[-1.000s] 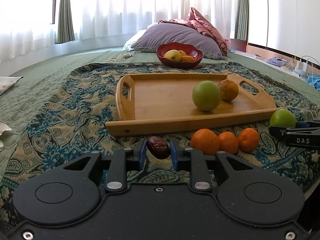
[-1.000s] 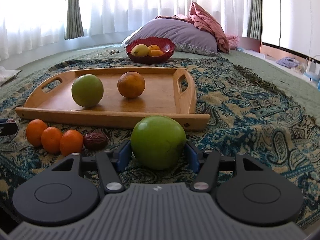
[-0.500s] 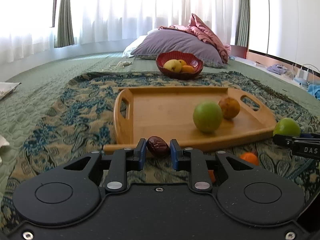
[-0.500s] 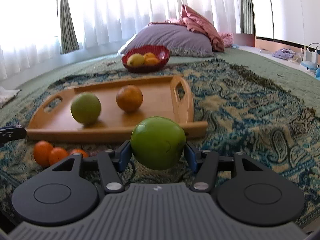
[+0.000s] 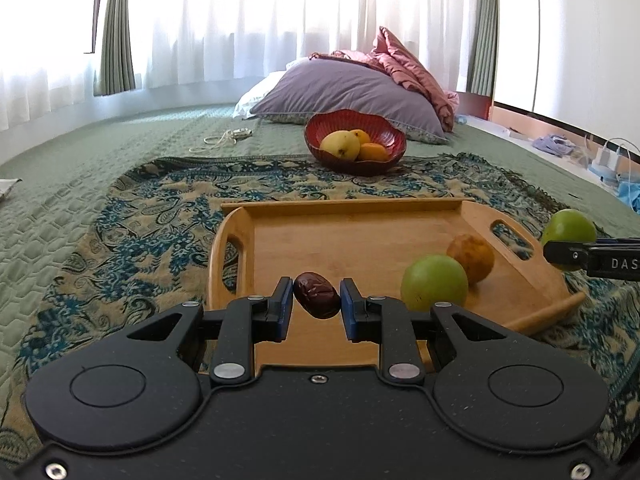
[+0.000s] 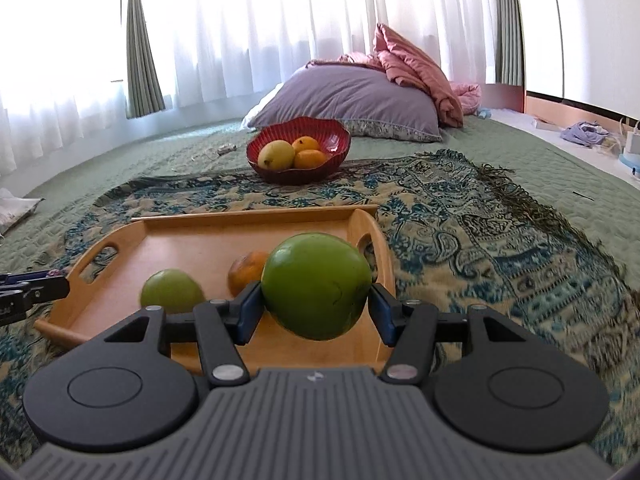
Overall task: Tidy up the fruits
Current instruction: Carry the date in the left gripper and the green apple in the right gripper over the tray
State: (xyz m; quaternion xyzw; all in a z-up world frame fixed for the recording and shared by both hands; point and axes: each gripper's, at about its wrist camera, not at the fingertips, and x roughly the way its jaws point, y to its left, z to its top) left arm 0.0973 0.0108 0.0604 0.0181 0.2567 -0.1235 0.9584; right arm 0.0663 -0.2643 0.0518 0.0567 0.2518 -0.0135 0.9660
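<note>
My left gripper [image 5: 316, 298] is shut on a dark brown date [image 5: 317, 295] and holds it above the near left part of the wooden tray [image 5: 352, 236]. My right gripper [image 6: 316, 304] is shut on a large green fruit [image 6: 318, 286] above the tray's near right part [image 6: 184, 240]. On the tray lie a green fruit [image 5: 434, 282] and an orange [image 5: 471, 256]. The right gripper with its green fruit [image 5: 568, 232] shows at the right edge of the left wrist view.
A red bowl [image 5: 355, 142] with yellow and orange fruit stands beyond the tray on the patterned blanket [image 5: 152, 224]. A purple pillow [image 5: 348, 92] and pink bedding lie behind it. The bed's right edge has clutter [image 5: 560, 146] beside it.
Both grippers have risen from the blanket and moved forward over the tray, each with its fruit. The loose oranges in front of the tray have dropped out of view.
</note>
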